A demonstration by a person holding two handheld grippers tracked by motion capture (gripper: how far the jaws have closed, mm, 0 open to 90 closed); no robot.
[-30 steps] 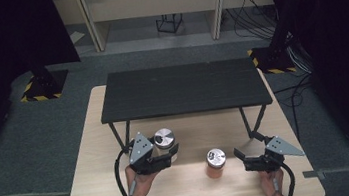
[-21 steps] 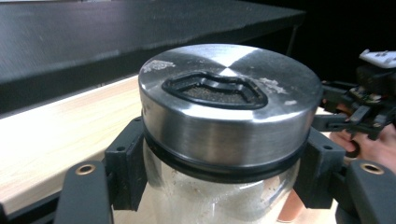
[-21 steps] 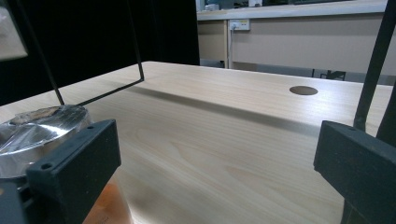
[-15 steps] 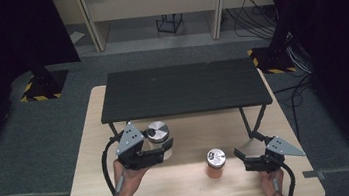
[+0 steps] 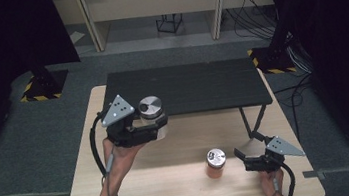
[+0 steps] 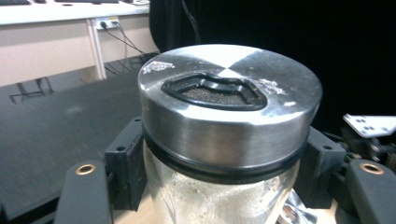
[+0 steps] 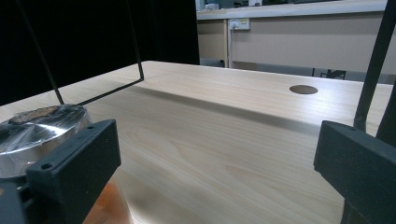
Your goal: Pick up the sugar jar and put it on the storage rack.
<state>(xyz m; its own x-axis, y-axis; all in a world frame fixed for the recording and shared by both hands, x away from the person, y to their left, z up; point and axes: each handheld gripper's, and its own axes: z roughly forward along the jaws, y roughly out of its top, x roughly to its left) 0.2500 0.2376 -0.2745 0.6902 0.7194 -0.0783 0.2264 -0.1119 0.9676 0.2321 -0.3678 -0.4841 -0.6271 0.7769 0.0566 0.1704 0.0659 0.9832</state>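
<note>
A clear jar with a silver lid (image 5: 150,107) hangs above the wooden table (image 5: 173,189), level with the front left edge of the black shelf (image 5: 186,89). My left gripper (image 5: 151,125) is shut on the jar's glass body just under the lid. In the left gripper view the lid (image 6: 229,107) has a black-rimmed opening, and both jaws press its sides. A small orange jar (image 5: 216,163) with a silver lid stands on the table. My right gripper (image 5: 243,158) rests just right of it, open, with nothing between its jaws. The orange jar (image 7: 37,130) sits past the left jaw.
The black shelf stands on thin metal legs (image 5: 253,121) over the back half of the table. A round cable hole (image 7: 303,89) lies in the tabletop. Dark curtains, cables and striped floor stands surround the table.
My left gripper has lifted the clear jar off the table and up toward the shelf's front edge. The right gripper and the orange jar have stayed put.
</note>
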